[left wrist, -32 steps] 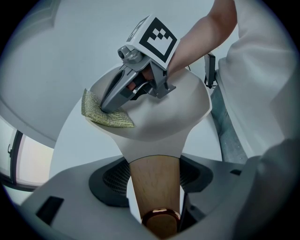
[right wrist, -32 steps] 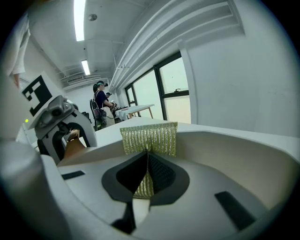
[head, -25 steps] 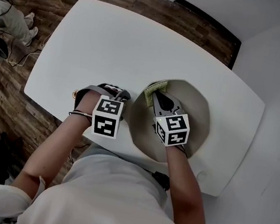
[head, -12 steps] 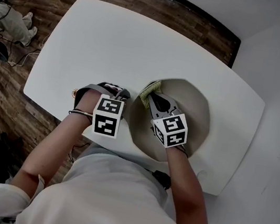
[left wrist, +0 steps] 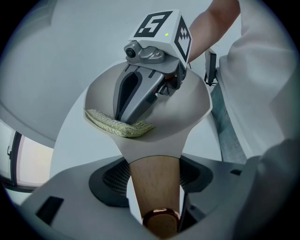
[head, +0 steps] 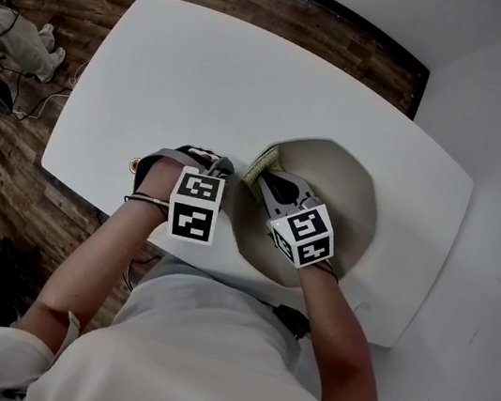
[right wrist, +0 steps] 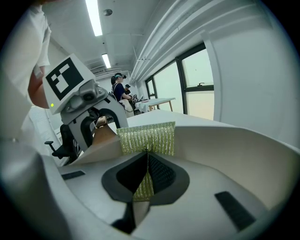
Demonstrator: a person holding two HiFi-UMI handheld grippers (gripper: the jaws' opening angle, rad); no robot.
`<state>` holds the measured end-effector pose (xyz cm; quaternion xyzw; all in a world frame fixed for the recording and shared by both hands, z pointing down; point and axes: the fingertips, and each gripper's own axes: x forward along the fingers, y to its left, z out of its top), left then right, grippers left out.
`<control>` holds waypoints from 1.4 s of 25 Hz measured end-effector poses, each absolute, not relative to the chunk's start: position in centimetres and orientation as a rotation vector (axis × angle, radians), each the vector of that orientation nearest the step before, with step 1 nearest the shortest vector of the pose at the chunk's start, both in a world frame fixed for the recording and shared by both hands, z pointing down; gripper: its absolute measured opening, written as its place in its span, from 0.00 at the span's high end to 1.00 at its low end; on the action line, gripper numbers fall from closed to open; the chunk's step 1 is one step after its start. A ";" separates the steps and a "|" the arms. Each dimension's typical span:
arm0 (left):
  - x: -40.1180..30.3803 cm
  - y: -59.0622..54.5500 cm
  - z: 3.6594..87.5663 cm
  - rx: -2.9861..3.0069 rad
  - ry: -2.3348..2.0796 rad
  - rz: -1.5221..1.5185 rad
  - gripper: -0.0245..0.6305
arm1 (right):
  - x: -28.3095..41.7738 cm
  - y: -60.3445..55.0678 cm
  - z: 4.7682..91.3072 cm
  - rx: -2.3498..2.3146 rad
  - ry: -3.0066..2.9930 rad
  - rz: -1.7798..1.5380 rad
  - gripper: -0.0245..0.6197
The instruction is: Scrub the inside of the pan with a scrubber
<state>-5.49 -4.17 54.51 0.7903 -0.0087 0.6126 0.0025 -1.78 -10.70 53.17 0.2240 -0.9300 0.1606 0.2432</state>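
Note:
A cream pan [head: 349, 207] sits on the white table [head: 187, 70]. Its wooden handle [left wrist: 154, 180] runs between the jaws of my left gripper [head: 215, 172] [left wrist: 154, 185], which is shut on it. My right gripper [head: 269, 177] [right wrist: 146, 159] reaches into the pan and is shut on a yellow-green mesh scrubber [head: 262, 161] [right wrist: 146, 137]. The scrubber [left wrist: 119, 124] lies pressed against the pan's inner wall [left wrist: 187, 105] on the handle side, just below the rim. In the left gripper view the right gripper [left wrist: 124, 110] comes down onto it from above.
The table's near edge [head: 220, 271] runs right under my arms, with wood floor [head: 0, 162] to the left and behind. The handle's copper-ringed end [head: 133, 166] sticks out left of the left gripper. People and desks [right wrist: 123, 91] show far off by the windows.
My right gripper has slid the scrubber a little leftward along the pan's inner wall toward the handle. The left gripper and the pan have stayed put.

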 end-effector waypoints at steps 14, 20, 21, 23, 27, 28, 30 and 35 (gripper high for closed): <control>-5.5 -4.1 54.8 2.469 -0.045 1.931 0.52 | -2.6 -7.9 53.4 0.467 -2.556 0.444 0.93; -5.5 -4.1 54.7 2.480 -0.054 1.904 0.52 | -2.8 -7.1 53.4 0.429 -2.565 0.478 0.93; -5.5 -4.1 54.7 2.479 -0.054 1.905 0.52 | -2.8 -7.0 53.4 0.424 -2.564 0.480 0.93; -5.5 -4.1 54.8 2.475 -0.056 1.910 0.52 | -2.8 -6.8 53.4 0.410 -2.561 0.481 0.93; -5.8 -4.1 55.0 2.465 -0.059 1.931 0.52 | -3.0 -6.1 53.4 0.364 -2.558 0.467 0.93; -5.8 -4.2 55.0 2.466 -0.061 1.931 0.52 | -3.0 -5.9 53.4 0.355 -2.559 0.465 0.93; -5.7 -4.2 54.9 2.472 -0.064 1.917 0.52 | -2.9 -5.8 53.3 0.350 -2.559 0.467 0.93; -5.4 -4.3 54.7 2.483 -0.066 1.897 0.52 | -2.7 -5.4 53.2 0.316 -2.557 0.483 0.93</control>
